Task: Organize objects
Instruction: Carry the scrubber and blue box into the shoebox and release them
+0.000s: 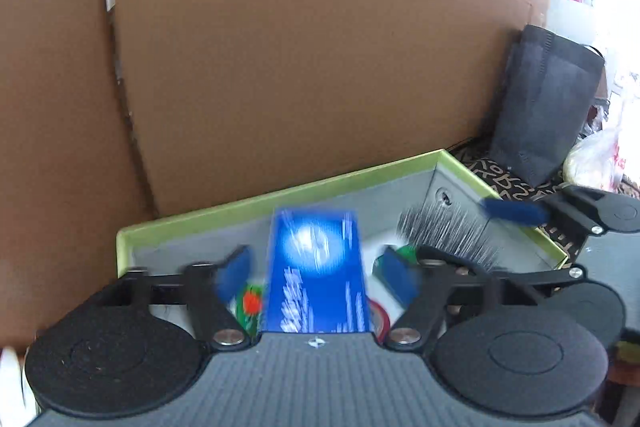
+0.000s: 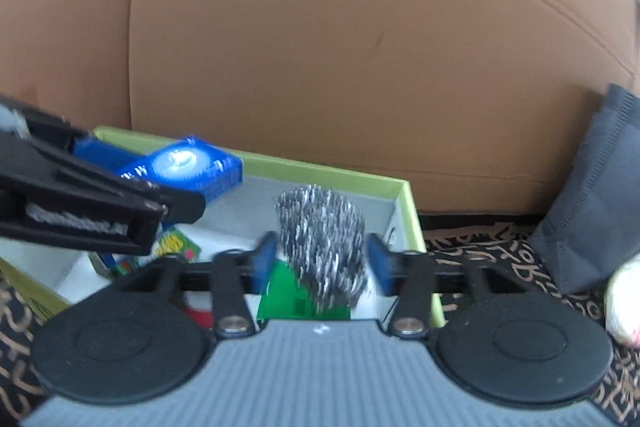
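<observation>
A shallow box with a lime-green rim (image 1: 280, 193) and grey inner walls lies in front of a brown cardboard wall; it also shows in the right wrist view (image 2: 412, 211). My left gripper (image 1: 316, 273) is over the box with a blue carton (image 1: 316, 267) between its blue pads, which stand a little off its sides; the carton also shows in the right wrist view (image 2: 188, 167). My right gripper (image 2: 320, 259) is shut on a steel wool scourer (image 2: 322, 243) over the box's right part, above a green card (image 2: 296, 301).
Small items lie in the box: a green packet with red (image 1: 250, 305), a red tape roll (image 2: 198, 311), a colourful packet (image 2: 172, 245). A dark grey cloth bag (image 1: 548, 103) stands right of the box on a black patterned cloth (image 2: 500, 267). A white plastic bag (image 1: 596, 155) lies beyond.
</observation>
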A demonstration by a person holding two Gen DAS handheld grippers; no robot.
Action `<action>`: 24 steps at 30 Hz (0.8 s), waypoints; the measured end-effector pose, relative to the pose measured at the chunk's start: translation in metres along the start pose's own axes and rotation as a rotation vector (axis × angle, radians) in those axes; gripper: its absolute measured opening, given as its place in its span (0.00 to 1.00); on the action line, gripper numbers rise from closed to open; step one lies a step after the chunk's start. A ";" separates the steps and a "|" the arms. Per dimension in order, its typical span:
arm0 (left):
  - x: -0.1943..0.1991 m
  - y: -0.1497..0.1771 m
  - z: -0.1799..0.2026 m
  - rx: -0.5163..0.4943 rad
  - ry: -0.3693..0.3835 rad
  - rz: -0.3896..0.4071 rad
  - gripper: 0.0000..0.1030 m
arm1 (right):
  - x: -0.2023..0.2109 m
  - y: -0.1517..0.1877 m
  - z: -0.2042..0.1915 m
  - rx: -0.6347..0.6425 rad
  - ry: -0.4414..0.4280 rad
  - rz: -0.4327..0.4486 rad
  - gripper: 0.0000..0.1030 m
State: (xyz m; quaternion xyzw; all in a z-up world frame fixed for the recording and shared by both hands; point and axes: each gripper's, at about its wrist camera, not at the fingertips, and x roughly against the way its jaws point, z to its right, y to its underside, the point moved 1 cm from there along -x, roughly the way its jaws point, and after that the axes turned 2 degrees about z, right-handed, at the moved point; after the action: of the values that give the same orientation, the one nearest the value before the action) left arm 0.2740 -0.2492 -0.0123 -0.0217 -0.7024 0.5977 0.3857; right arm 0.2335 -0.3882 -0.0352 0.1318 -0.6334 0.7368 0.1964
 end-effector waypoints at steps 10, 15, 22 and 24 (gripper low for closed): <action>0.136 0.061 -0.032 0.119 0.001 0.182 0.88 | 0.120 0.032 0.004 -0.178 -0.059 0.241 1.00; 0.194 0.110 -0.044 0.143 -0.087 0.208 0.89 | 0.168 0.066 -0.025 -0.219 -0.175 0.234 1.00; 0.241 0.169 -0.080 0.214 -0.241 0.177 0.89 | 0.173 0.092 -0.097 -0.229 -0.366 0.107 1.00; 0.254 0.184 -0.095 0.245 -0.299 0.170 0.89 | 0.171 0.094 -0.123 -0.209 -0.427 0.063 1.00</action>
State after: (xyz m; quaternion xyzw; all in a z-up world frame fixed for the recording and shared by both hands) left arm 0.0709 0.0058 -0.0397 0.0551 -0.6697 0.7055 0.2254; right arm 0.0457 -0.2576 -0.0624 0.2438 -0.7373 0.6283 0.0476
